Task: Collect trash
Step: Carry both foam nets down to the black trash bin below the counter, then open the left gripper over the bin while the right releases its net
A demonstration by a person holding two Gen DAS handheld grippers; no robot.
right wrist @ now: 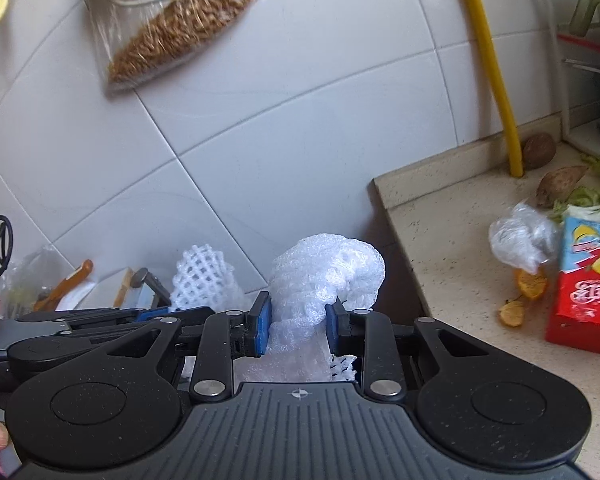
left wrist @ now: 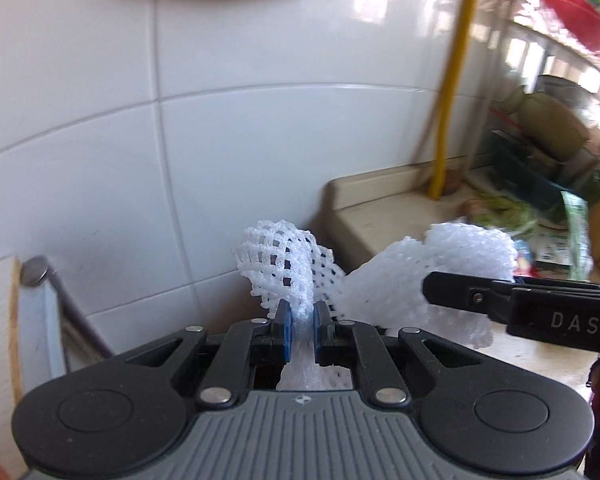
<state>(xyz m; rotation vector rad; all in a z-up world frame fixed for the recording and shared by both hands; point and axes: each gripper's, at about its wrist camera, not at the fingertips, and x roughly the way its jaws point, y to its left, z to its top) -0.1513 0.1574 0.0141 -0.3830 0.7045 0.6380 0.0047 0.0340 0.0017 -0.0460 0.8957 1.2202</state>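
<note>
In each gripper, foam net (left wrist: 284, 264).

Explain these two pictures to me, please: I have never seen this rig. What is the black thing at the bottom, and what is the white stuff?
No robot here: a person holds a two-finger gripper in each hand, and a fisheye camera on each looks forward along its fingers. The black shape at the bottom is that gripper's own body.

The left wrist view shows the left gripper shut on a white foam net. The right gripper enters from the right of that view. The right wrist view shows the right gripper shut on another piece of foam netting.

Both are held up before a white tiled wall. On the counter to the right lie a crumpled plastic wrap, a red drink carton, orange peel and vegetable scraps.
</note>
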